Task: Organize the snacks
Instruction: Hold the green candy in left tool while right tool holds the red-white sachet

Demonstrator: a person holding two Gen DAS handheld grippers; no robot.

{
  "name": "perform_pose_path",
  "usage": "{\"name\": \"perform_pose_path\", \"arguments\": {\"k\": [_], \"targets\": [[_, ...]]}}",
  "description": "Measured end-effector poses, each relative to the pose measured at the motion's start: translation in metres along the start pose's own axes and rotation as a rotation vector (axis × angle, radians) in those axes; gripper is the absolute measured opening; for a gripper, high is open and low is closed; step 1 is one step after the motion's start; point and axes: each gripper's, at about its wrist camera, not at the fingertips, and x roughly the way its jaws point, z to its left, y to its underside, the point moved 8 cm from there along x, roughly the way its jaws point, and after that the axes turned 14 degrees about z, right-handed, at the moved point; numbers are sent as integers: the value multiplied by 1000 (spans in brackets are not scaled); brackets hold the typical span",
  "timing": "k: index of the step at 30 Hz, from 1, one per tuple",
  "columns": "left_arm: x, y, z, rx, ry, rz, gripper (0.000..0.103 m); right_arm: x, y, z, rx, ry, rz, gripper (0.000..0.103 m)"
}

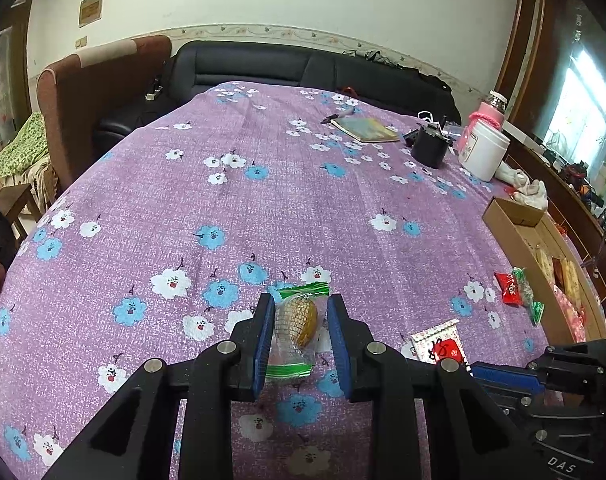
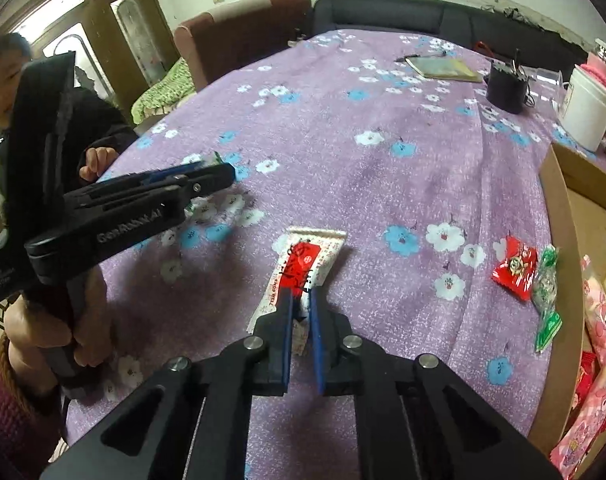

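Snacks are seen loose on a purple floral tablecloth and packed in a cardboard box at the right edge of both frames. Four loose packets are counted. One clear packet with green striped ends, holding a round golden-brown cake, lies at the lower centre of the left wrist frame, between the blue pads of the left gripper; the jaws are set apart on either side of it, and contact cannot be made out. One white and red sachet with dark lettering is seen at the centre of the right wrist frame, its near end pinched between the almost closed jaws of the right gripper. One red square packet and one clear green-ended candy packet lie touching, right of centre, just beside the box. Pink patterned packets are seen inside the box at the lower right; their number cannot be told. At the upper right of the same frame, one black cup, one white canister and one booklet are seen.
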Motion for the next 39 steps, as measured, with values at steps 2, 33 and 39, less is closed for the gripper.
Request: {"name": "perform_pose_path", "arguments": {"k": [2,33,39], "targets": [[0,0,-1,2,-3,2,28,-3,-2,1,3,12,-18,31],[-18,-3,-2,20,-44,-85,28,-31,-14,-12,109,106,-174,18],[-26,-4,-4,36,-77,-129,28,-41,-13,-24,150,85,-196,18]]}}
